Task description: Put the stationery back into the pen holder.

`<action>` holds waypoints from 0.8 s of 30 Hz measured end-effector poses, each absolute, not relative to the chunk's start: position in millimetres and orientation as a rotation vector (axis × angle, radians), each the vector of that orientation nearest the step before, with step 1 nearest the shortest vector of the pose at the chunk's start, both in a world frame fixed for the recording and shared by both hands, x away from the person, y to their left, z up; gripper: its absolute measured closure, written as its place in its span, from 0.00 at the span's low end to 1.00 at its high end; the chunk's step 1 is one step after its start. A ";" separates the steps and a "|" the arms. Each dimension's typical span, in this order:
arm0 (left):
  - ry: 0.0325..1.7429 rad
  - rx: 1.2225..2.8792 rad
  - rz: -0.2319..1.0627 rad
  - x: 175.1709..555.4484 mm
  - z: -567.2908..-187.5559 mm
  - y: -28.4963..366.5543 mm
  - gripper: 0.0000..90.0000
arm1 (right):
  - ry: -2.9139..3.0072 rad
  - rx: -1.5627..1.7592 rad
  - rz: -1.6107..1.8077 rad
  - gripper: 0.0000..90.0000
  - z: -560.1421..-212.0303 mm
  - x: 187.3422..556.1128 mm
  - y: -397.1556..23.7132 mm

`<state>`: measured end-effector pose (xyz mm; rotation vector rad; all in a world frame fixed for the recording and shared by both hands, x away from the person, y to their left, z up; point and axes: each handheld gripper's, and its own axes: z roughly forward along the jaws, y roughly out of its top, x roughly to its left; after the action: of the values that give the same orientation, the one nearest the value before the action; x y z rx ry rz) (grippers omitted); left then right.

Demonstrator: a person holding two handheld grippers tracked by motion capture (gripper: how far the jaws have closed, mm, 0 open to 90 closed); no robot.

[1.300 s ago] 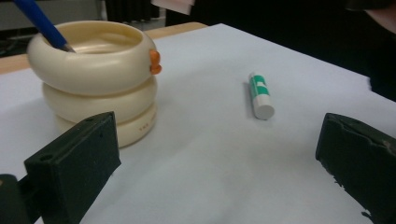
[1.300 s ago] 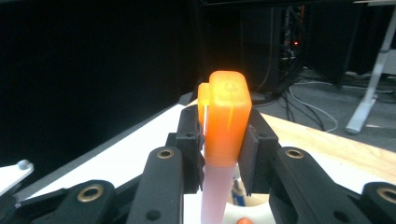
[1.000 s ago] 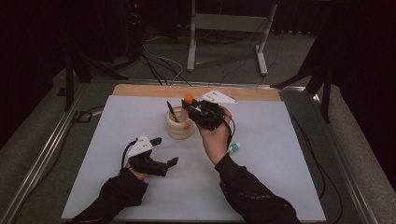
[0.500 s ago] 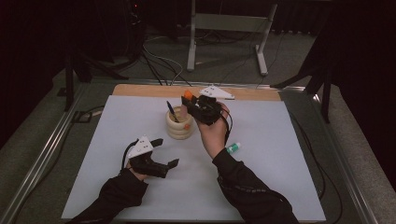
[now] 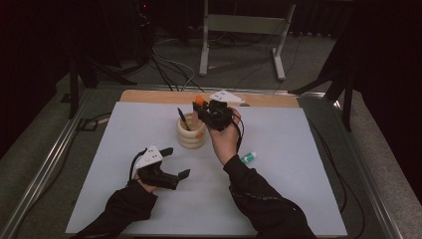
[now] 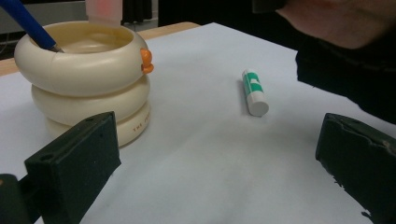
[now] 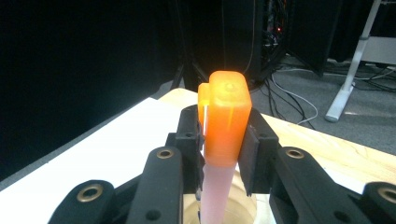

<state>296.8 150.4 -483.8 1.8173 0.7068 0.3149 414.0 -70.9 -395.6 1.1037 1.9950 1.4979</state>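
A cream ringed pen holder (image 5: 191, 133) stands on the white mat with a blue pen (image 5: 182, 118) in it. My right gripper (image 5: 206, 110) hovers just right of and above the holder, shut on an orange-capped marker (image 5: 199, 100). In the right gripper view the pads squeeze the marker (image 7: 225, 116) at its cap, upright over the holder's mouth (image 7: 243, 205). My left gripper (image 5: 178, 162) rests low on the mat in front of the holder, open and holding nothing. In its own view the left gripper (image 6: 219, 163) faces the holder (image 6: 88, 79) and the blue pen (image 6: 28, 21).
A white and green tube (image 5: 249, 157) lies on the mat right of the right forearm, also seen as the tube (image 6: 254, 92). A wooden strip (image 5: 149, 95) runs along the mat's far edge. A metal frame (image 5: 50, 154) borders the table.
My right gripper has shifted slightly left and down toward the holder with the marker in it. The left gripper has stayed put.
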 end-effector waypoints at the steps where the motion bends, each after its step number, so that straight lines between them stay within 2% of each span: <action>1: 0.707 1.816 0.315 296.7 -483.9 150.4 0.00 | 1.992 1.108 1.499 0.80 -396.4 414.8 -70.5; 24: 0.713 1.810 0.314 297.0 -483.5 151.6 0.00 | 2.048 1.187 1.427 0.79 -418.3 429.7 -61.8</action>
<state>297.0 151.6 -483.5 1.8099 0.7129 0.3143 429.7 -61.8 -418.3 1.1871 2.0479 1.4266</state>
